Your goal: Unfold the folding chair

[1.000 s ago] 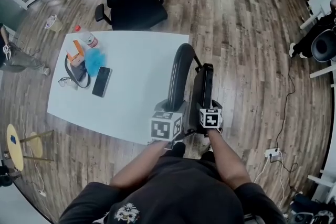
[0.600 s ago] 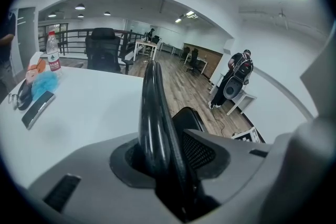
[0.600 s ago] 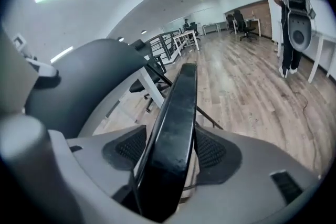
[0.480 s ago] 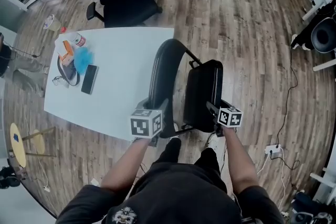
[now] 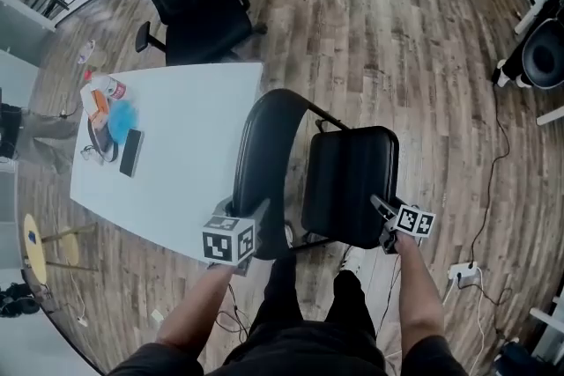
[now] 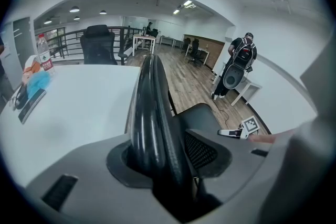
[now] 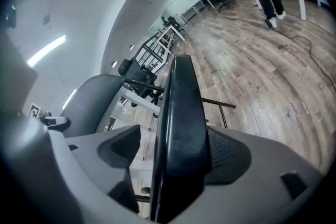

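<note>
- I am clamping the left gripper [image 5: 257, 217] on the backrest [image 5: 261, 150]; its jaws have just been widening.
- The right gripper [image 5: 381, 209] is straddling the seat [image 5: 352, 198] loosely, jaws just widening too (one pad clear).
- The folding chair [image 5: 339, 158] is standing beside the white table [image 5: 176, 163], partly opened; I judge the seat is needing further lowering.

The folding chair [image 5: 344, 189] has a black backrest [image 5: 263, 158] with a smooth, glossy skin that catches the ceiling lights; its seat [image 7: 181, 128] is black with a duller sheen, like padded vinyl. Its thin frame tubes [image 5: 330, 117] look like black-painted metal. The floor [image 5: 397, 31] is grainy, matt grey-brown wood plank; the table [image 5: 176, 154] is smooth matt white
</note>
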`<state>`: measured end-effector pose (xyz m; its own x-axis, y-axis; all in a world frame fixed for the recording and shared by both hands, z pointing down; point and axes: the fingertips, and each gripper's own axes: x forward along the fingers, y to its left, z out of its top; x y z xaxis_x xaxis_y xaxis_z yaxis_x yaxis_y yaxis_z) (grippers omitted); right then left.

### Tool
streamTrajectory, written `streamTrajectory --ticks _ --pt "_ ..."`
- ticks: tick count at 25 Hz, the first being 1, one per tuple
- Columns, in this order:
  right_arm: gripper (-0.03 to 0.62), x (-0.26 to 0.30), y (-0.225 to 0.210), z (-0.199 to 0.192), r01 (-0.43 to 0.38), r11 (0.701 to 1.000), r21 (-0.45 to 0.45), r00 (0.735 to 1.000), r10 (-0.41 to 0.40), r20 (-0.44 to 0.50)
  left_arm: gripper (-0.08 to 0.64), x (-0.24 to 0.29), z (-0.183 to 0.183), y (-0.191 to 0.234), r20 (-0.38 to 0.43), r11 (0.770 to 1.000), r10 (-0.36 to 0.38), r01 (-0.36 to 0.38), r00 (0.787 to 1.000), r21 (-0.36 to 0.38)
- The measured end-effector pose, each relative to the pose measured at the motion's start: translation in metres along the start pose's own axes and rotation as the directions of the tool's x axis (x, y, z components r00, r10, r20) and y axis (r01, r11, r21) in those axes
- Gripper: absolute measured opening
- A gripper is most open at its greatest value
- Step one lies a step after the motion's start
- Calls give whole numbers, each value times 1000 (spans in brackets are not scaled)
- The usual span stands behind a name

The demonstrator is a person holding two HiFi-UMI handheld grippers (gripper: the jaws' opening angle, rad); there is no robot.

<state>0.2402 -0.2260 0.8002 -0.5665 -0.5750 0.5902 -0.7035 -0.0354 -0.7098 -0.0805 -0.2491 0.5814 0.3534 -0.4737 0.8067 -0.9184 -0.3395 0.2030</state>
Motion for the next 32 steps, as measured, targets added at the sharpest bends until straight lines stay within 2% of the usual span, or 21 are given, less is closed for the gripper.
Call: streamTrajectory --ticks 8,16,24,32 --pt "354 -11 -124 13 -93 994 59 996 92 16 176 52 -14 -41 -38 999 43 -43 998 15" --pt "354 -11 -254 -5 -74 995 70 997 75 -8 175 106 -45 -61 -57 1000 19 -19 998 -5" --pt "354 -5 -325 -16 -98 990 106 994 102 -37 176 142 -58 -89 -63 1000 19 -20 998 -9" --pt "364 -2 -364 -18 -117 988 103 991 123 -55 173 161 -60 -127 -56 1000 24 -24 998 1"
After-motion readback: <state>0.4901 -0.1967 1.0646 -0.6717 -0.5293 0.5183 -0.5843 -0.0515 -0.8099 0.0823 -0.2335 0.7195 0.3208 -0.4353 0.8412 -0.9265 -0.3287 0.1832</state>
